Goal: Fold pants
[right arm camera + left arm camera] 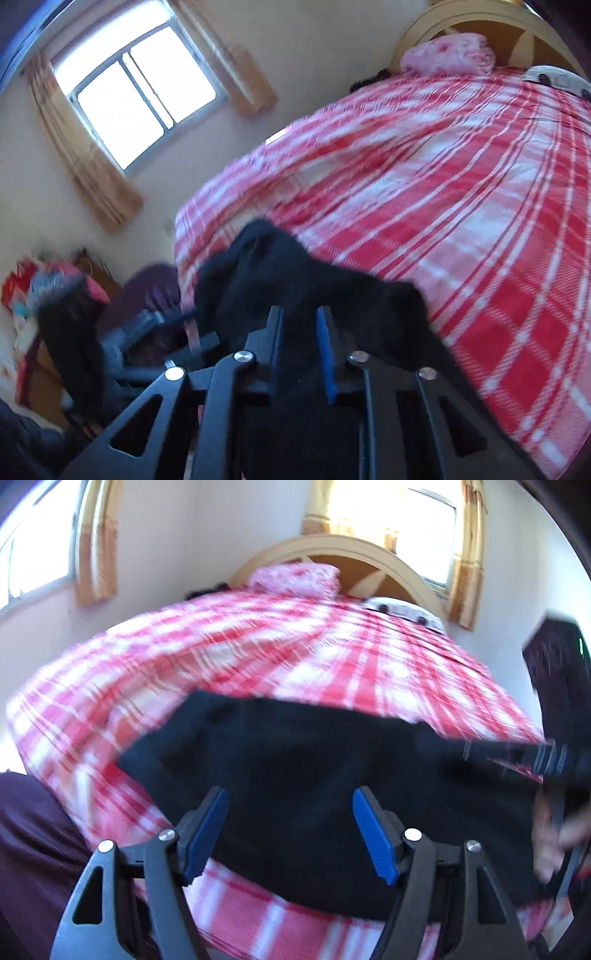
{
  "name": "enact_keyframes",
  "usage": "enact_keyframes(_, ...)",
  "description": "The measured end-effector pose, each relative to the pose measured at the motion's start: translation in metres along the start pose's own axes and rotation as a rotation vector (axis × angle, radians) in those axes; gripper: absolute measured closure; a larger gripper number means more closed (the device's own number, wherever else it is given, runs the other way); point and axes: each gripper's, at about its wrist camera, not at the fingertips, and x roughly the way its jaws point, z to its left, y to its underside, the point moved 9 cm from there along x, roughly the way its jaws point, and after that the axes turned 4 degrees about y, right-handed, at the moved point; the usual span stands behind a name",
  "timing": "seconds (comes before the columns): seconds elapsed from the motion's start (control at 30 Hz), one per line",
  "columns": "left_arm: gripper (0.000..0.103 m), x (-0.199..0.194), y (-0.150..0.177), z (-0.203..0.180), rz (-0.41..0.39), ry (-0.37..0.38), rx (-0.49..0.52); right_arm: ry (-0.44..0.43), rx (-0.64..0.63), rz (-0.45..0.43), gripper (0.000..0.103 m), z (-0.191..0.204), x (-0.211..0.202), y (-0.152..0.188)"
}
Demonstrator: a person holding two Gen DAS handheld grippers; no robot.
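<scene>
Nearest, the left tongs (290, 834) stand spread wide and gripping nothing, their ribbed blue pads (373, 836) hovering just above the black pants (295, 760). The right tongs (299, 354) are pinched nearly together on a bunch of that same soft, matte fabric, likely so one edge can be carried over while the other hand waits to catch a corner. Past both tongs the pants lie heaped and partly doubled at the near edge of the bed. Beyond them spreads a red and white checked bedspread (461, 206), woven and flat. Farthest off sit a pink pillow (295, 578) and a curved wooden headboard (399, 566).
</scene>
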Motion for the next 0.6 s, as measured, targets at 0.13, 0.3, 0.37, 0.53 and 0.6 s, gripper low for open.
enact_keyframes(0.13, 0.030, 0.020, -0.014, 0.019, 0.011, -0.110, 0.041, 0.088, 0.034, -0.003, 0.099, -0.034, 0.023, 0.006)
enact_keyframes(0.3, 0.030, 0.054, 0.003, 0.046, 0.119, -0.166, -0.040, -0.011, 0.254, -0.075, 0.095, -0.049, -0.002, -0.003)
enact_keyframes(0.37, 0.028, 0.053, 0.004, 0.047, 0.109, -0.164, -0.045, -0.016, 0.208, -0.111, 0.095, -0.035, -0.026, 0.002)
enact_keyframes(0.53, 0.027, 0.050, 0.003, 0.044, 0.100, -0.203, -0.013, 0.080, 0.137, -0.116, 0.095, -0.017, -0.062, 0.043)
enact_keyframes(0.6, 0.027, 0.046, 0.000, 0.042, 0.100, -0.215, -0.010, 0.118, 0.133, -0.087, 0.095, -0.021, -0.058, 0.062)
